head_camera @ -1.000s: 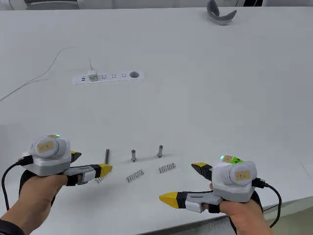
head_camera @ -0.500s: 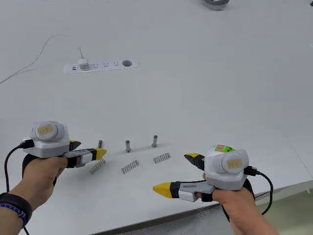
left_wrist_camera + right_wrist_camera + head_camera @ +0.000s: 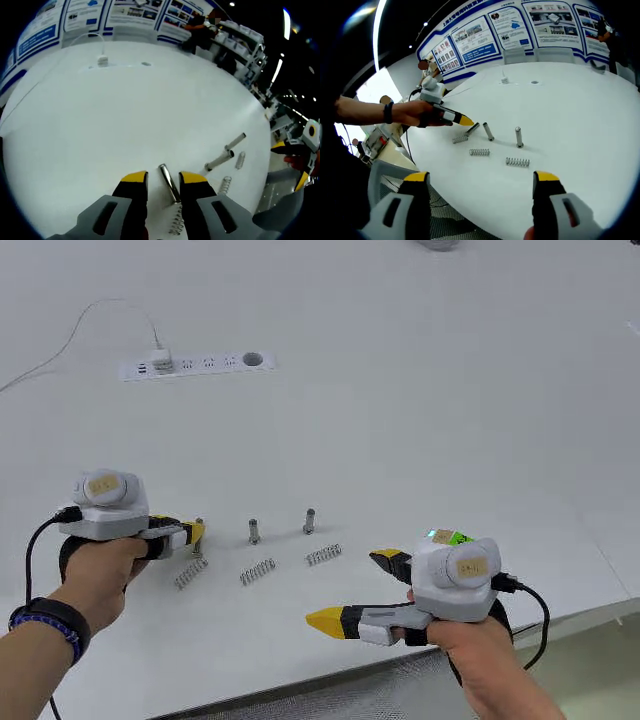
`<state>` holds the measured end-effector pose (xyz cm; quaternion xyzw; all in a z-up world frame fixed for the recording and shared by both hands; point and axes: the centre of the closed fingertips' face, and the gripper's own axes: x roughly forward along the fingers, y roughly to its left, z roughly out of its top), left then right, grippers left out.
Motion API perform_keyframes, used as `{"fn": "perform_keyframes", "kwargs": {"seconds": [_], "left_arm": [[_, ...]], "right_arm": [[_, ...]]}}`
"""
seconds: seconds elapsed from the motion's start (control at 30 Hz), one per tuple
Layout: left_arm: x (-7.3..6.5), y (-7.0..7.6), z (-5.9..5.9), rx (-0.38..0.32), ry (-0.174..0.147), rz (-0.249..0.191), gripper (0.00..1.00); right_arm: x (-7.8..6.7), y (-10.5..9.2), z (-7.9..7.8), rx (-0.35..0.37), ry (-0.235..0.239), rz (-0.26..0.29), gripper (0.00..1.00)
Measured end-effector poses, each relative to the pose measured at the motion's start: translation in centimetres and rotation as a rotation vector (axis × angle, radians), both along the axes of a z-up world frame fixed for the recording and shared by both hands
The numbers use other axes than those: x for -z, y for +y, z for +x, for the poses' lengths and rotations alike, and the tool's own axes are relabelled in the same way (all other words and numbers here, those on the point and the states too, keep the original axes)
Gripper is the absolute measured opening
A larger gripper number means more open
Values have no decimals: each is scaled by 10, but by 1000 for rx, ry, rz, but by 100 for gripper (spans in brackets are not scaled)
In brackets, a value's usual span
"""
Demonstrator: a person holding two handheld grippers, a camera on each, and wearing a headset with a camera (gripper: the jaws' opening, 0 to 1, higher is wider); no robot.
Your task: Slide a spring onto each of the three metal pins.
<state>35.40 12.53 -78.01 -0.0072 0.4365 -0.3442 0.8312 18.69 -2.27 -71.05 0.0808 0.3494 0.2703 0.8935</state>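
Observation:
Three short metal pins stand in a row on the white table: left pin [image 3: 198,537], middle pin [image 3: 254,531], right pin [image 3: 309,521]. A spring lies in front of each: left spring [image 3: 190,573], middle spring [image 3: 257,571], right spring [image 3: 323,555]. My left gripper [image 3: 190,532] is at the left pin. In the left gripper view that pin [image 3: 169,182] stands in the narrow gap of the left gripper [image 3: 163,177], jaws on either side without visibly pressing it. My right gripper [image 3: 355,590] hovers wide open and holds nothing, to the right of and nearer than the springs [image 3: 518,161].
A white power strip [image 3: 195,365] with a plugged cable lies far back on the left. The table's front edge [image 3: 300,680] runs just below my right gripper. People and poster boards stand beyond the table in the right gripper view.
My left gripper has moved up from beside the left spring to the left pin, and its jaws have narrowed around it. The right gripper stays open in much the same place.

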Motion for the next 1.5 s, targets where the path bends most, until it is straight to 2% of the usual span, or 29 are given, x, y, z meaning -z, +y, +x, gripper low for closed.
{"fn": "perform_keyframes", "kwargs": {"seconds": [0.23,0.33,0.43,0.57,0.63,0.73,0.83,0.93,1.03,1.07,1.1,1.13,1.17,1.3,1.4,1.47,1.5], "left_arm": [[6,-5,3,-31,21,3,19],[8,-5,5,-52,16,18,13],[10,-8,5,-55,21,24,13],[14,-7,1,-63,31,73,13],[14,-6,4,-83,17,84,10],[14,-8,6,-106,11,73,9],[13,-8,6,-88,-29,144,9],[13,-11,5,-78,-56,176,9],[14,-10,8,-29,-106,240,9],[14,-13,9,1,-128,254,9],[14,-12,11,34,-163,291,9],[14,-14,11,54,-181,302,8],[14,-15,11,36,-167,298,8],[13,-13,13,27,-151,287,8],[14,-10,11,-14,-96,252,7],[11,-6,12,-42,-100,226,7],[6,-8,14,-54,-115,186,7]], "right_arm": [[2,-1,-3,5,11,3,85],[3,-1,-3,6,13,5,85],[3,-2,-2,8,14,7,85],[3,-1,-2,5,15,9,85],[3,0,-1,3,14,10,85],[3,2,-1,0,14,12,85],[5,4,-2,-7,19,11,85],[5,5,-1,-7,18,17,84],[4,5,-1,-6,16,17,84],[4,5,-1,-6,16,17,84],[4,5,-1,-5,15,18,84],[5,4,-1,-6,16,18,84],[5,4,-2,-7,19,16,84],[4,3,-3,-6,17,17,84],[3,1,-3,-2,14,15,84],[1,-1,-3,5,10,15,83],[0,-3,-2,10,8,16,83]]}}
